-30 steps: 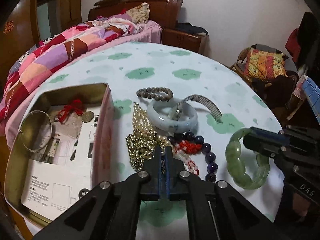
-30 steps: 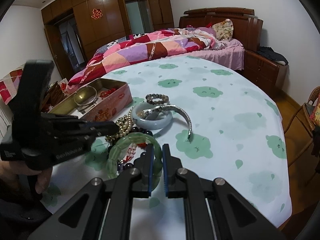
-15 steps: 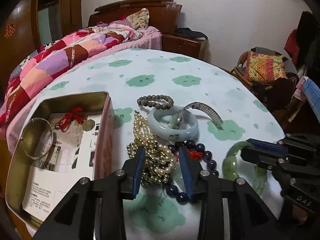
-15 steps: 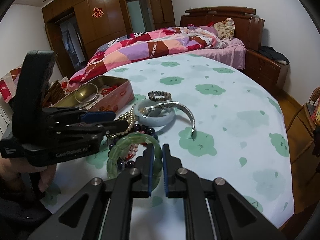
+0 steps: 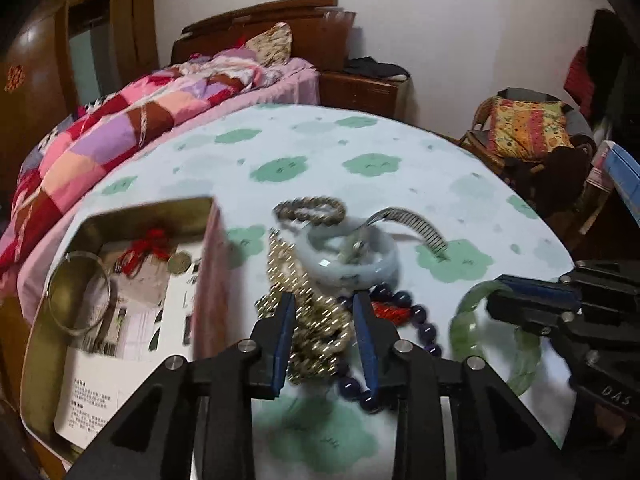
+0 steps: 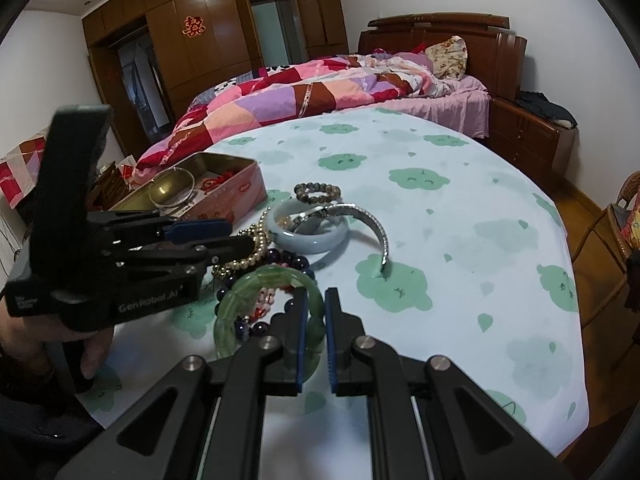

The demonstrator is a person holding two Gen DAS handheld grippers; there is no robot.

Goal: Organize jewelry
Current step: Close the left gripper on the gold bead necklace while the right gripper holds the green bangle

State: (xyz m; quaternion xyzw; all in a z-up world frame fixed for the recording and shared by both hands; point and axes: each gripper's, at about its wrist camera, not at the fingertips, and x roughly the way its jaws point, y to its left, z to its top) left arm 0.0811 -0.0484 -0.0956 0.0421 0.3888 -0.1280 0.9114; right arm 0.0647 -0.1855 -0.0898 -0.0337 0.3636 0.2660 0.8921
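Observation:
A pile of jewelry lies on the cloud-print tablecloth beside an open tin box point(image 5: 120, 216) point(image 6: 236, 192). My left gripper point(image 5: 324, 300) point(image 6: 240, 236) straddles a gold-and-pearl bead necklace point(image 5: 316, 328) point(image 6: 256, 240). Its jaws are closing with the beads between them and a little gap still showing. My right gripper point(image 6: 314, 294) point(image 5: 496, 292) is shut on the rim of a green jade bracelet point(image 6: 248, 288) point(image 5: 464, 320) that rests on the table. Purple beads point(image 5: 424, 332) and a red coral strand lie between the two grippers.
A pale jade bangle point(image 5: 352, 272), a watch with a metal band point(image 5: 420, 224) and a brown bead bracelet point(image 5: 312, 208) lie behind the pile. The tin holds a silver bangle point(image 5: 80, 300), a red-corded coin and papers. A bed stands beyond the table and a chair at the right.
My left gripper's jaws went from shut to apart and moved in around the bead necklace. The right gripper kept still on the green bracelet.

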